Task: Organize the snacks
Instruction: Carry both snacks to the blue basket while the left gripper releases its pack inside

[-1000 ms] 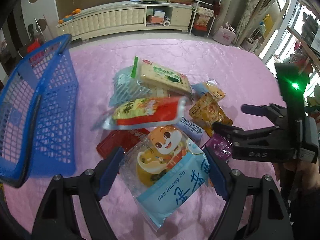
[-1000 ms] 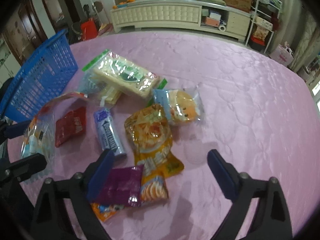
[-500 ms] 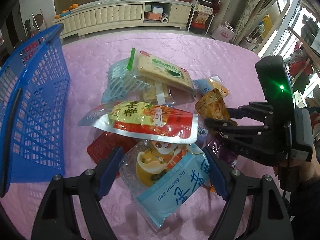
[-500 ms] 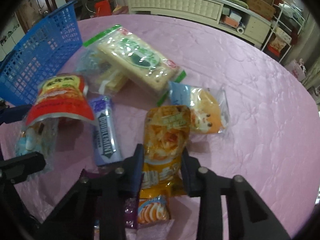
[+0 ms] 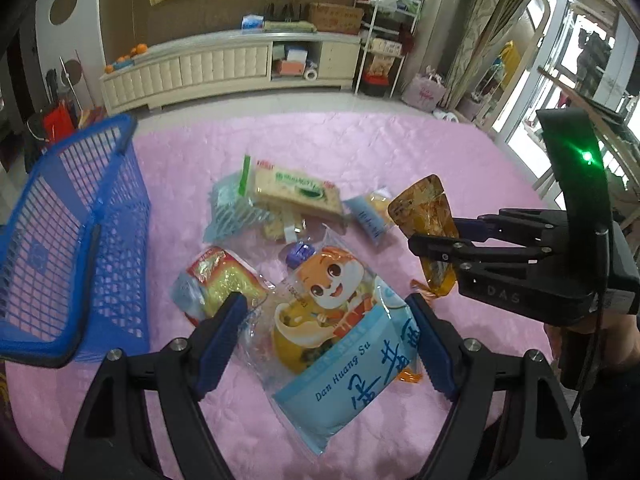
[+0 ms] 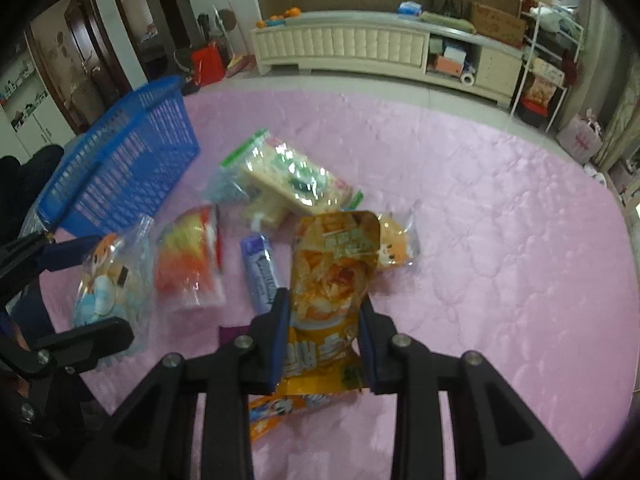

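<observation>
- The left gripper [image 5: 324, 344] is seen nearest, its blue pads set wide against the two side edges of a clear cartoon snack bag [image 5: 336, 340] with a blue lower band; the bag is clamped between them and carried above the pink quilted cover [image 5: 400, 152].
- The right gripper [image 6: 323, 334] is closed on an orange snack pouch [image 6: 332, 268], which is held upright between its pads, clear of the cover.
- Beneath that pouch, a second orange packet [image 6: 276, 412] and a purple wrapper [image 6: 232, 332] are partly hidden by the fingers.
- Farther out, a red-and-yellow packet [image 6: 188, 260], a blue gum pack [image 6: 260, 272] and a clear bun packet [image 6: 396, 240] lie close together.
- Beyond these, a green-edged cracker pack [image 6: 296, 180] rests on other clear wrappers.
- At the far left, a blue mesh basket [image 6: 132, 160] stands on the cover, apart from the pile.
</observation>
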